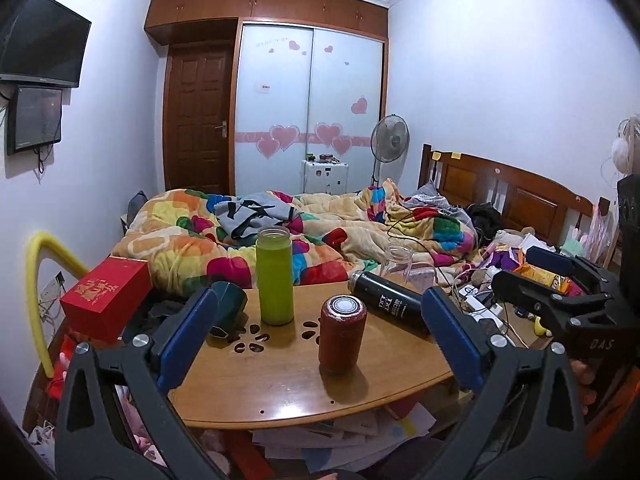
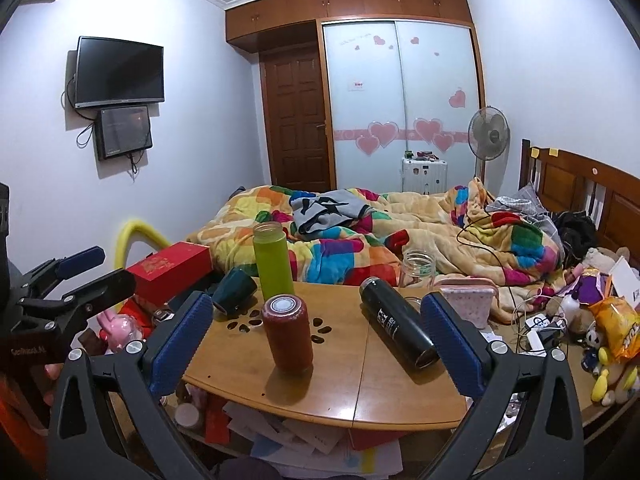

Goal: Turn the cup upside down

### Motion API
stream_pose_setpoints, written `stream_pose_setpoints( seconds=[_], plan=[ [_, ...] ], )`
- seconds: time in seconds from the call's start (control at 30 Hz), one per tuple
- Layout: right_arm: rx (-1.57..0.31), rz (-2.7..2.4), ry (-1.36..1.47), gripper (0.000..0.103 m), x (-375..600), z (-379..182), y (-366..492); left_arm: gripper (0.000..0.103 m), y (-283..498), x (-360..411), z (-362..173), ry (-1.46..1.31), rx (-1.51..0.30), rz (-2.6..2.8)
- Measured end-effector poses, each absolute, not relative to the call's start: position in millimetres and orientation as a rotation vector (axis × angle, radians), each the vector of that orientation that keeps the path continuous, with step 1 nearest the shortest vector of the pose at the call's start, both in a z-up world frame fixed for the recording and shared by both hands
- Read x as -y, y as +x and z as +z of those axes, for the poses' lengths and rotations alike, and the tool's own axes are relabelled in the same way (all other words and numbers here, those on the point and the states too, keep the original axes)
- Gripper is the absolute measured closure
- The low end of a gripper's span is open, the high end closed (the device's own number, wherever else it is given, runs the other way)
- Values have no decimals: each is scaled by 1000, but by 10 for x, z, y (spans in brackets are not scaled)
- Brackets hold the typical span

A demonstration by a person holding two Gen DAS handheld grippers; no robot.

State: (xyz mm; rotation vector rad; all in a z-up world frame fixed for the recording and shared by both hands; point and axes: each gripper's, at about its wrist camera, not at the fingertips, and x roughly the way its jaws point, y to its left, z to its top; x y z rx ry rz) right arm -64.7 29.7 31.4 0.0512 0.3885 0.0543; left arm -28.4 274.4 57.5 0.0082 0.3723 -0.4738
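Note:
A red cup (image 1: 342, 333) stands upside down near the middle of the wooden table (image 1: 280, 392); it also shows in the right wrist view (image 2: 288, 332). My left gripper (image 1: 320, 340) is open, its blue pads wide on either side of the red cup, held back from it. My right gripper (image 2: 316, 340) is open and empty too, and shows at the right edge of the left wrist view (image 1: 532, 276). A green bottle (image 1: 274, 276) stands upright behind. A black flask (image 1: 390, 307) lies on its side. A dark green cup (image 1: 228, 308) lies tipped at the left.
A red box (image 1: 106, 304) sits at the table's left edge. A clear glass jar (image 1: 396, 266) stands at the far edge. A bed with a colourful blanket (image 1: 320, 232) lies behind. Clutter and cables (image 2: 560, 320) fill the right side. Papers (image 2: 304, 436) lie under the table.

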Motion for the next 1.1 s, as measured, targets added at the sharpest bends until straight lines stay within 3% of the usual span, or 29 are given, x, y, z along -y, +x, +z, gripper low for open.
stream_pose_setpoints(
  seconds=[1.1],
  plan=[
    [-386, 54, 68, 0, -254, 347, -603, 0, -271, -2684, 606, 12, -361, -464]
  ],
)
